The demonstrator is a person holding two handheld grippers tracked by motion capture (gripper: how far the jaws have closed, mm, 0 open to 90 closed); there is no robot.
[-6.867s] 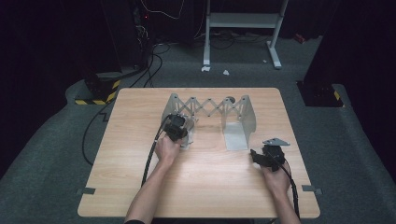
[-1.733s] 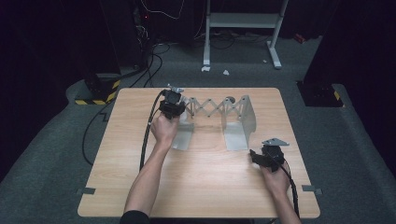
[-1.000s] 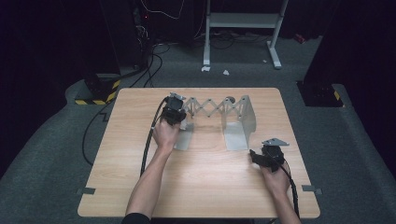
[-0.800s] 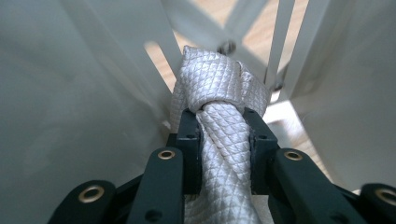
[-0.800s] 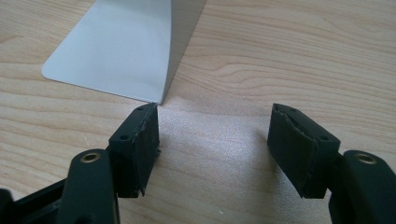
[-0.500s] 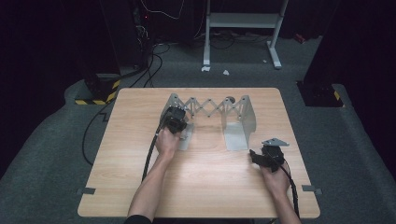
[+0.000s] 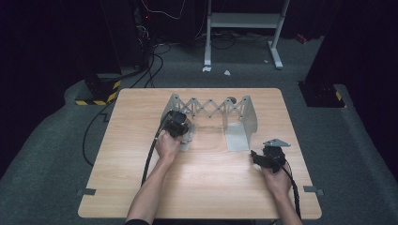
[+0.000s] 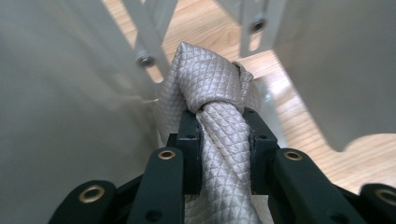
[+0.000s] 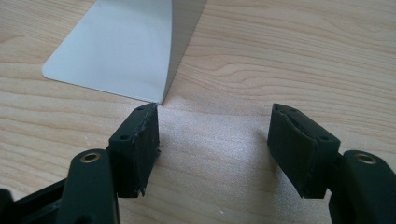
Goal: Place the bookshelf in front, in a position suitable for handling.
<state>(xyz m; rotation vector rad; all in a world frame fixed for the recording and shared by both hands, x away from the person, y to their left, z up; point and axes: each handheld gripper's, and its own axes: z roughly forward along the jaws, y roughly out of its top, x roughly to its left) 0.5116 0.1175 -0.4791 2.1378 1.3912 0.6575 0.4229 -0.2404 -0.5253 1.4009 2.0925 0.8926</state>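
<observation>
While my left claw (image 8: 223, 135) clenches the knotted tie (image 8: 210, 93) beside the folding rack (image 7: 213, 110), my right claw (image 9: 215, 144) rests released on the counter (image 7: 206, 187) — near the rack's right plate.

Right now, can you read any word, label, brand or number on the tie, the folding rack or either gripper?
None: no readable text in any view.
Tie: woven diamond pattern, no label.
Folding rack: bare grey metal, unmarked.
Left gripper and right gripper: plain black, no markings.

Grey carpet floor (image 7: 56, 154), dark room, white stand (image 7: 244, 21)
</observation>
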